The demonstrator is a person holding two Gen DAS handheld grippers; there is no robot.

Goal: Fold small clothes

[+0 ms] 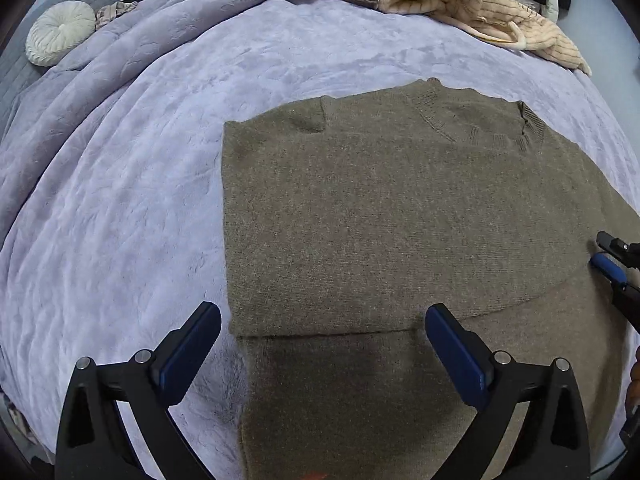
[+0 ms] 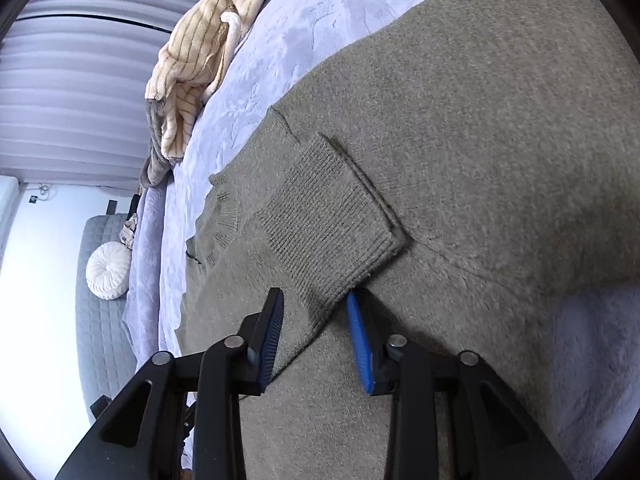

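A: Olive knit sweater lay flat on the lavender bed cover, one side folded in; we saw the neckline at the far end.
B: Left gripper?
A: Jaws wide, nothing held, hovering over the sweater's near fold edge.
B: Right gripper?
A: Jaws parted around the ribbed cuff, not clamped. We noted a striped cream garment and round pillow beyond.
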